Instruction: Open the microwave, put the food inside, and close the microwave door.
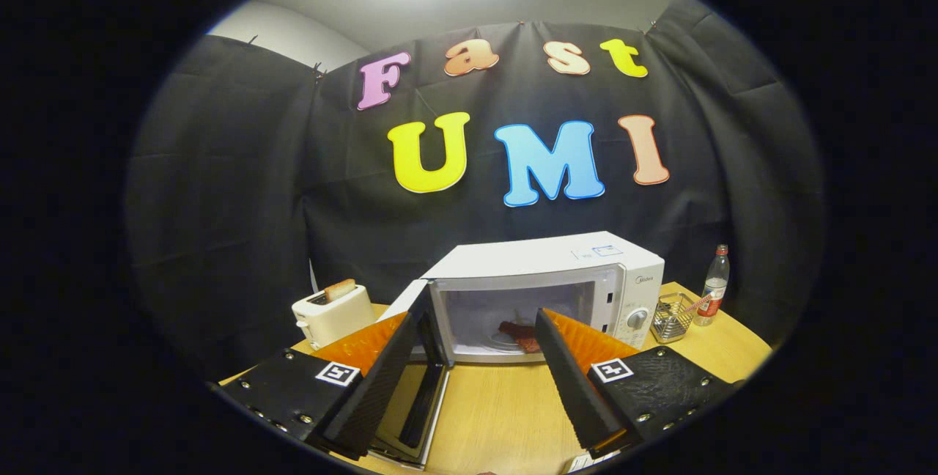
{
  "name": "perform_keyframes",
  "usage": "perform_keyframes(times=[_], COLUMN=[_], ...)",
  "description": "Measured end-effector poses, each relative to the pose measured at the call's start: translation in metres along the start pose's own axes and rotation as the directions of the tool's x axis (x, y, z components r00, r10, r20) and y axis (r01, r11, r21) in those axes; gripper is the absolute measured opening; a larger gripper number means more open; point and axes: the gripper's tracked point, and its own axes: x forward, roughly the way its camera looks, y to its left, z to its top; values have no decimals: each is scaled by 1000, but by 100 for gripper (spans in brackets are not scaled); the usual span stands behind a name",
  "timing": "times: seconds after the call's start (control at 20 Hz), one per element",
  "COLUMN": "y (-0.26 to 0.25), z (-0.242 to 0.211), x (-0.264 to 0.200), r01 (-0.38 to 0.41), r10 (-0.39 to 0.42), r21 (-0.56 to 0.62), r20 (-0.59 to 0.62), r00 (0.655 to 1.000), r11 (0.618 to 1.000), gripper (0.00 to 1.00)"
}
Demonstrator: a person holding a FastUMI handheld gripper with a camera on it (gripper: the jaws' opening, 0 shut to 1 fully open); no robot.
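Microwave [546,292] sits at my 12 o'clock on the wooden table [498,409], just beyond the fingertips, w/ its door [419,380] swung fully out toward 10–11 o'clock. The door hangs open at the left finger, its lower edge running down behind that fingertip; can't tell if they touch. I read that as deliberate: cavity left clear for loading, door parked where a sideways push from me would swing it shut.

Food [519,336] is already in the cavity, lying on the glass turntable near the front lip, at 12 o'clock and partly hidden by the right finger. It looks like a dark reddish strip or slab, flat and low; too small to say more.

Gripper [469,380] is spread wide, nothing between the fingers, held back from the opening and level w/ it. So I judge load step done, closing the door is what's left.

Other stuff: toaster [333,314] w/ a slice poking up at 10 o'clock, wire basket [673,317] and a bottle [714,286] at 2 o'clock, right of the microwave ctrl panel. None are in the door's swing path, as far as I can judge.
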Motion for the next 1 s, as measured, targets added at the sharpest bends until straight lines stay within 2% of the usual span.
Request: perform_keyframes(times=[0.45, 0.8, 1.0], y=[102, 175, 205], z=[7, -11, -25], x=[-40, -54, -61], r01=[-165, -291, -346], r10=[166, 291, 346], r21=[-29, -49, -13], r20=[27, -2, -21], r00=[986, 957, 938], r11=[986, 956, 938], gripper=[99, 99, 99])
